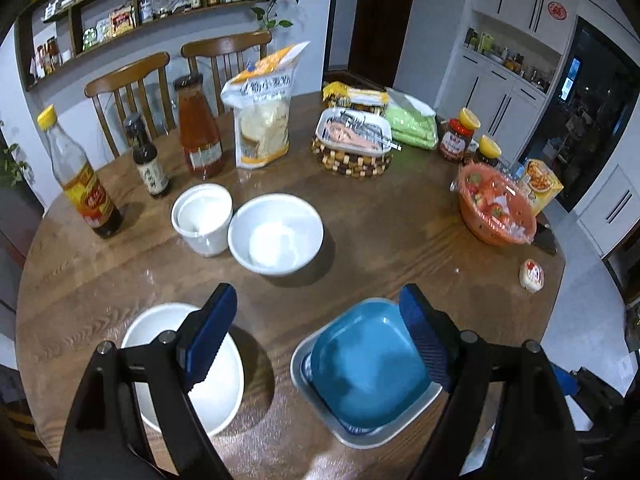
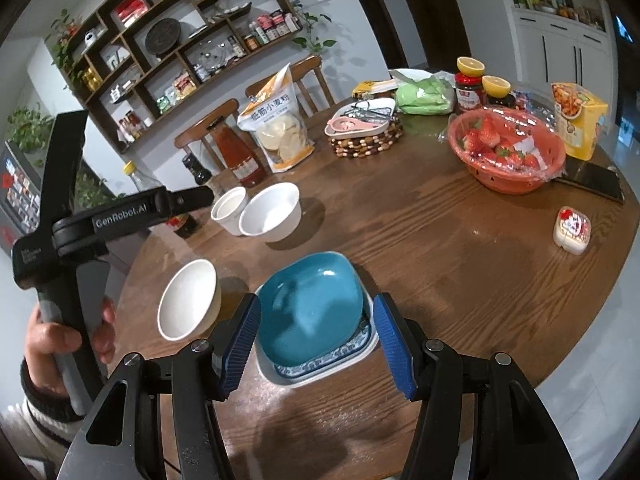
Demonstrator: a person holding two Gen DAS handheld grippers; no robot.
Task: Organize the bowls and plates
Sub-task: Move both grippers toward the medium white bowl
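Heading the entry, a blue dish [image 2: 312, 304] lay nested on a patterned square plate [image 2: 320, 370] near the front edge of the round wooden table [image 2: 460, 272]. One white bowl [image 2: 188, 304] sat just left of it; two more white bowls [image 2: 270, 216] stood touching farther back, near the sauce bottles [image 1: 198, 128]. Left gripper [image 1: 316, 340]: jaws wide, empty. Right gripper [image 2: 316, 344]: jaws apart, empty, above the stack. Risks, as judged: the glazed dish slipping from the pads; the stack pushed off the edge; a reach toward the rear bowls toppling a bottle.
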